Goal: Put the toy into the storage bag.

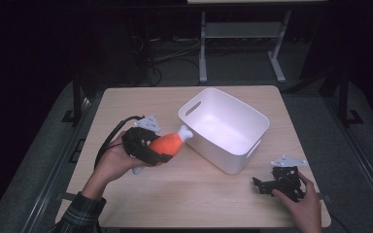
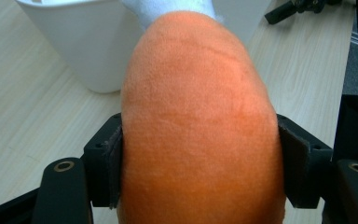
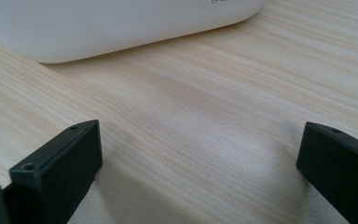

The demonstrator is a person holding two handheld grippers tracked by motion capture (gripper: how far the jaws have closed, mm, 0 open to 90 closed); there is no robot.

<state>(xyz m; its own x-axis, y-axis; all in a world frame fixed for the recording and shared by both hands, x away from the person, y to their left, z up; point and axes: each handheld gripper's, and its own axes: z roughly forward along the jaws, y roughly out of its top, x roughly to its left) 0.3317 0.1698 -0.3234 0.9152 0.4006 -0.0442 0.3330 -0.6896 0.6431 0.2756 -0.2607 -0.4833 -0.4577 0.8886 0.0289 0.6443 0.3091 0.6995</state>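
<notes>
An orange plush drumstick (image 1: 167, 144) is clamped in the left gripper (image 1: 158, 148) left of centre, just beside the white bin (image 1: 223, 127). It is best lifted clear of the rim before release, while the right gripper (image 1: 267, 184) is rested spread and empty at lower right.

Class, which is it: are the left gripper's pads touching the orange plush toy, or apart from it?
Touching. In the left gripper view, both pads press into the sides of the toy, with no gap on either side of the left gripper.

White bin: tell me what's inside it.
The white bin looks empty in the high view: bare floor and far walls show. Its near wall hides the inside strip just behind it.
</notes>
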